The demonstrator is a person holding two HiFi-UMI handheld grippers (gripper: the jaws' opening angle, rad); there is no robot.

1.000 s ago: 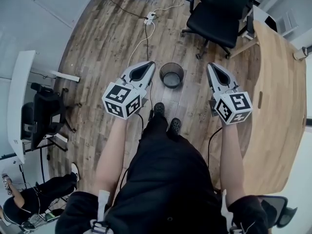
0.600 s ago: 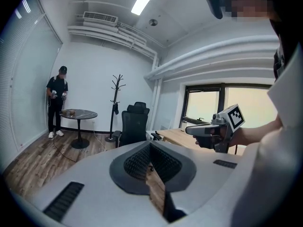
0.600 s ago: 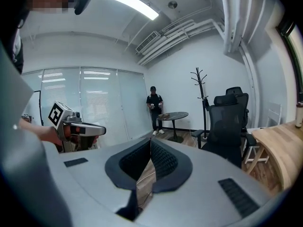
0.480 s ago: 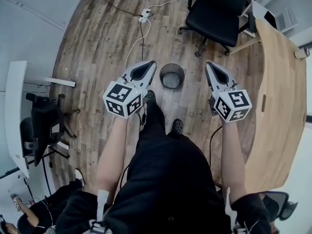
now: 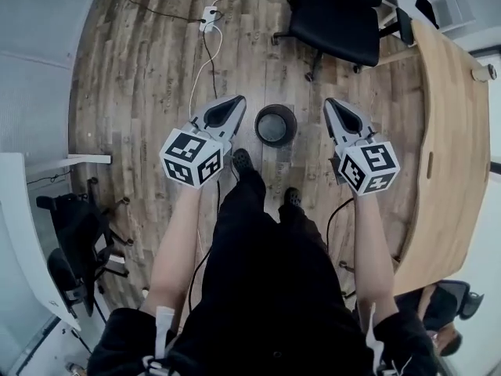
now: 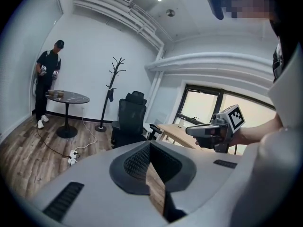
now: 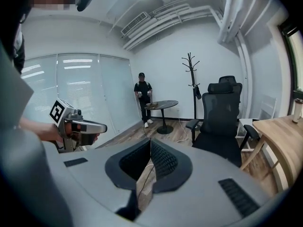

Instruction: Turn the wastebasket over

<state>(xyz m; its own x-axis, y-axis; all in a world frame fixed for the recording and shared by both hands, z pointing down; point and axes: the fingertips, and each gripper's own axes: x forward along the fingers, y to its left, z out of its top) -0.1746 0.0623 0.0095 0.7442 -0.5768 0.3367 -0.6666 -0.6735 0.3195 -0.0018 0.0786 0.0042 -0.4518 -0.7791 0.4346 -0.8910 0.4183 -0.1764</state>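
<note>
**Wastebasket (image 5: 275, 125) stands between closed tongs**

The left tongs (image 5: 234, 100) and right tongs (image 5: 329, 103) both have their jaws together, gripping nothing. The wastebasket sits mouth-up on the wooden floor (image 5: 156, 77), between the two tips and clear of both.

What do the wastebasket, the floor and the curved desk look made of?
Wastebasket: dark, matte, perhaps metal mesh or plastic; too small to settle. Floor: grey-brown planks with grain and seams; wood or laminate. Desk: pale wood, smooth, streaky grain.
</note>
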